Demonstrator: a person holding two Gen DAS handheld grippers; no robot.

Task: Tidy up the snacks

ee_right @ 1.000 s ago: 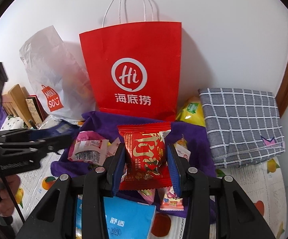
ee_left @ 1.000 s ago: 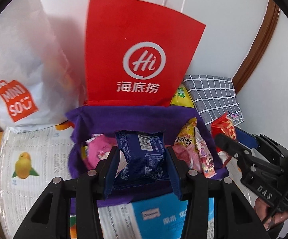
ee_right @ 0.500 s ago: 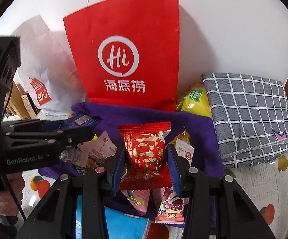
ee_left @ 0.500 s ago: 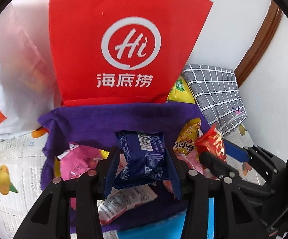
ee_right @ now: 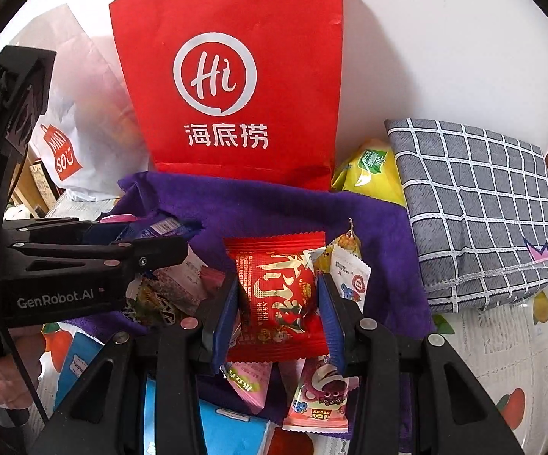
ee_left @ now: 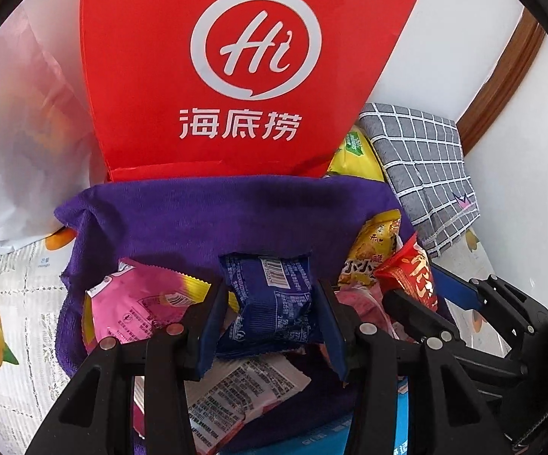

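My left gripper (ee_left: 270,303) is shut on a dark blue snack packet (ee_left: 272,295), held just above the purple cloth (ee_left: 213,220) where several snack packets lie. A pink packet (ee_left: 137,303) lies to its left and a yellow one (ee_left: 376,250) to its right. In the right wrist view my right gripper (ee_right: 277,299) is shut on a red and gold snack packet (ee_right: 276,295) over the same purple cloth (ee_right: 387,235). The left gripper (ee_right: 160,250) shows there at the left with the blue packet (ee_right: 164,225). The right gripper's red packet (ee_left: 414,273) shows at the right of the left wrist view.
A red paper bag (ee_right: 236,76) stands against the wall behind the cloth, with a white plastic bag (ee_right: 80,125) to its left. A grey checked folded cloth (ee_right: 475,208) and a yellow pack (ee_right: 372,170) lie to the right. A light blue box (ee_right: 232,432) sits near the front.
Both grippers have sunk and come closer to the purple cloth and the red bag, each still holding its packet. The two grippers now sit nearer each other.
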